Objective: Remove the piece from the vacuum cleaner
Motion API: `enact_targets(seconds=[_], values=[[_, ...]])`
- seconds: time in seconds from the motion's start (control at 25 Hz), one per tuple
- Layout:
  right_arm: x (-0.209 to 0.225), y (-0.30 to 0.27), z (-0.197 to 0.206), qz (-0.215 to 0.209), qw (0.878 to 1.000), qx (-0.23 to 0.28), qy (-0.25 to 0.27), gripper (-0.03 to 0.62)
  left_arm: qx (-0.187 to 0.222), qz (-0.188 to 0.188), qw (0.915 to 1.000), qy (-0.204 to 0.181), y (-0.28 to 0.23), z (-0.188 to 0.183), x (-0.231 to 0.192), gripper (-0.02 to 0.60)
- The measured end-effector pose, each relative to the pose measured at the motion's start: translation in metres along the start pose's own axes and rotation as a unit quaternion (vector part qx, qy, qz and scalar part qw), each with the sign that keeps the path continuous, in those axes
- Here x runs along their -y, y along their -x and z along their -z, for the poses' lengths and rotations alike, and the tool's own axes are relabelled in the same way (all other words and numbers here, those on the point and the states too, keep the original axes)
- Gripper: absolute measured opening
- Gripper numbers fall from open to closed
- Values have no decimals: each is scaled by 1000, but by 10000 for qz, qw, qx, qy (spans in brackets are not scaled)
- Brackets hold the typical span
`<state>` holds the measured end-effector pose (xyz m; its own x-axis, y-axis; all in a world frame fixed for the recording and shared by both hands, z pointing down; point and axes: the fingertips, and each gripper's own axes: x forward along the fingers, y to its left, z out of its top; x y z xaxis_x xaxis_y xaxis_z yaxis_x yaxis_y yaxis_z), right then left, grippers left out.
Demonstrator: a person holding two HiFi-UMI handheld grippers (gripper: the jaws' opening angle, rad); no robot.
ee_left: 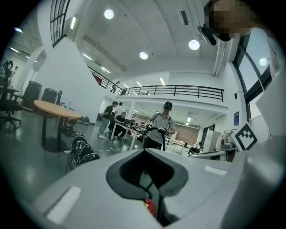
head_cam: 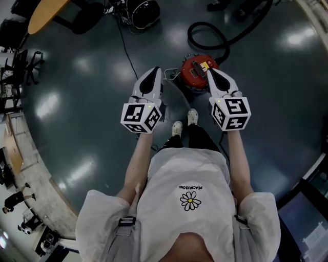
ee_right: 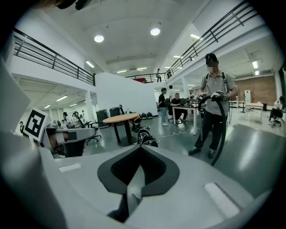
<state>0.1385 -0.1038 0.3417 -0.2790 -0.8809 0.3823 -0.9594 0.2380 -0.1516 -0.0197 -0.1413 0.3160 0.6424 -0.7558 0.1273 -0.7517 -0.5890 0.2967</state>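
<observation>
The red canister vacuum cleaner (head_cam: 196, 70) sits on the dark floor just ahead of my white shoes (head_cam: 185, 122). Its black hose (head_cam: 205, 35) loops behind it and runs off to the upper right. My left gripper (head_cam: 154, 72) hangs to the left of the canister, shut and empty. My right gripper (head_cam: 211, 72) hovers over the canister's right edge, also shut and empty. In the left gripper view the shut gripper (ee_left: 145, 151) points level into the room, with a sliver of the red vacuum cleaner (ee_left: 150, 206) below. The right gripper (ee_right: 140, 146) points level too, toward a standing person (ee_right: 213, 107) holding a black hose.
A round wooden table (head_cam: 46, 13) and a black bag (head_cam: 144, 10) stand at the far side, with a thin cable (head_cam: 125, 48) running across the floor. Black chairs (head_cam: 20, 66) line the left edge. Several people sit and stand at desks (ee_left: 117, 123) in the distance.
</observation>
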Motion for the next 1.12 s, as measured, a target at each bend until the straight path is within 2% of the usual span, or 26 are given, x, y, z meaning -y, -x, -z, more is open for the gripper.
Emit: enact_targets(seconds=[0.12, 0.24, 0.4, 0.6, 0.8, 0.88, 1.0, 1.12], values=[[13, -24, 1, -176, 9997, -84, 174, 25, -46, -103, 9999, 127, -22, 13, -11, 1], [24, -48, 15, -386, 9988, -260, 167, 23, -385, -303, 9987, 158, -38, 43, -23, 2], [31, -89, 69, -421, 9958, -809, 117, 23, -947, -527, 9934, 376, -49, 111, -52, 2], [37, -158, 189, -396, 9807, -1865, 427, 23, -1936, -755, 9729, 1017, -66, 243, -97, 1], [49, -218, 305, -553, 9526, -2795, 1070, 23, -2598, -800, 9559, 1109, -84, 346, -121, 1], [53, -231, 337, -618, 9428, -3055, 1179, 23, -2819, -929, 9483, 1124, -80, 376, -131, 2], [60, -244, 363, -576, 9365, -3303, 1025, 23, -3046, -1106, 9371, 1296, -74, 410, -145, 11], [64, -253, 387, -632, 9264, -3632, 764, 23, -3173, -1076, 9325, 1348, -77, 430, -149, 25]])
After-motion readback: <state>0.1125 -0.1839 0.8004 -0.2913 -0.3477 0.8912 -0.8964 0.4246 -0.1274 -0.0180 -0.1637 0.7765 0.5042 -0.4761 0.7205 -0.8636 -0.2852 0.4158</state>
